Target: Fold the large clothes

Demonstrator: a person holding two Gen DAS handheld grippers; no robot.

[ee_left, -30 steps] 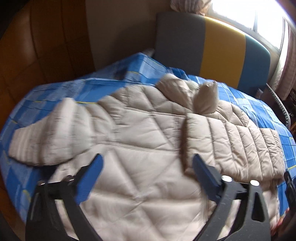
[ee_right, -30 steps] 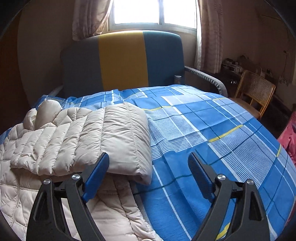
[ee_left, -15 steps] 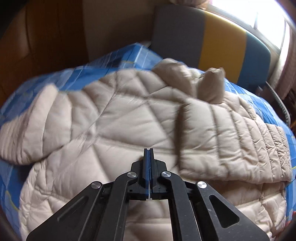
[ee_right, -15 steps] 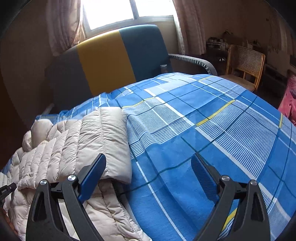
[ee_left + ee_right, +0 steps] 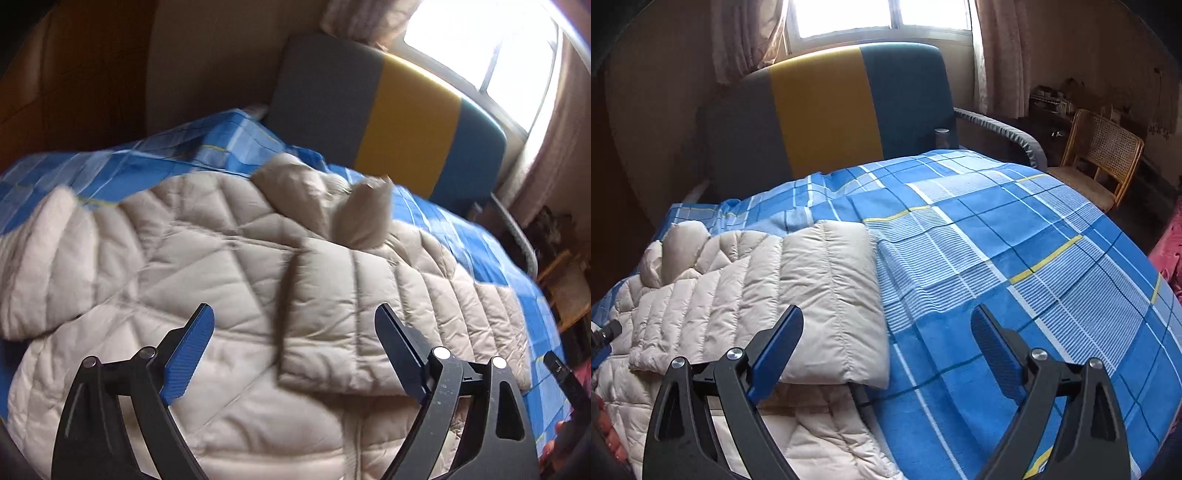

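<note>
Reopening after a brief closure 0.5 s ago, the left gripper [image 5: 293, 349] hovers spread and empty over the puffer jacket [image 5: 192, 258]; its left sleeve [image 5: 48, 266] ahead-left remains unfolded. Right gripper [image 5: 886, 350] likewise spread, empty.

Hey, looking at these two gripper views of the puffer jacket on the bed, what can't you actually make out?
- Jacket hem: cut off by the bottom edge in the left wrist view, behind the open left gripper.
- Jacket's far sleeve: its cuff runs out of the left edge, blurred.
- Folded sleeve: hides the jacket body under it in the right wrist view; the open right gripper covers the near edge.
- Shelf items: too small and dim.
</note>
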